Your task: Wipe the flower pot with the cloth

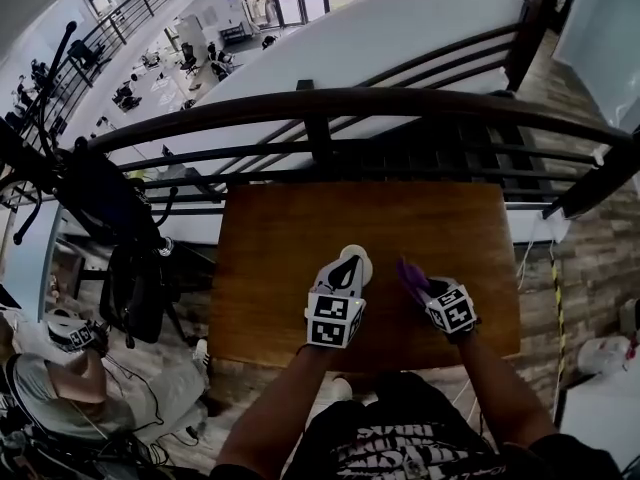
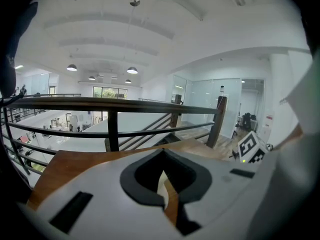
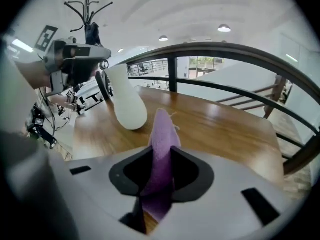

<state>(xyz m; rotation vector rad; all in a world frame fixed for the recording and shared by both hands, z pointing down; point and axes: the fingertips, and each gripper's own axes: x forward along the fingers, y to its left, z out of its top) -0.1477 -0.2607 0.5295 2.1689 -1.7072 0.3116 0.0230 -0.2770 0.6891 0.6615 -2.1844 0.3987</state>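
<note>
Right under my chin, both arms reach out over a brown wooden table [image 1: 270, 268]. My right gripper [image 1: 420, 288] is clamped down on the purple cloth [image 1: 408, 273]. In the right gripper view the jaws are pinched on a fold of the cloth [image 3: 162, 134], and the rest of it sticks up and out past the tips of the right gripper [image 3: 159, 181].

Just beside it, my left gripper [image 1: 348, 266] has hold of the white flower pot [image 1: 360, 260]. In the left gripper view the jaws are nearly together, with a thin cream sliver of the pot's wall caught between them at the left gripper [image 2: 162, 178]. The right gripper's marker cube [image 2: 250, 146] pokes in at the edge of that view.

From the right gripper view you get the better look. The left gripper [image 3: 75, 59] has the flower pot [image 3: 126, 101] by its top end, and the rounded bottom is down near the table [image 3: 225, 129]. I honestly can't tell if the bottom is touching the wood or hanging just above it. The cloth and the pot are close but not touching.

Past the table's far edge runs a dark railing [image 1: 330, 103], which also curves across the right gripper view [image 3: 225, 49]. Behind my left gripper there's a black coat stand [image 3: 90, 9].
</note>
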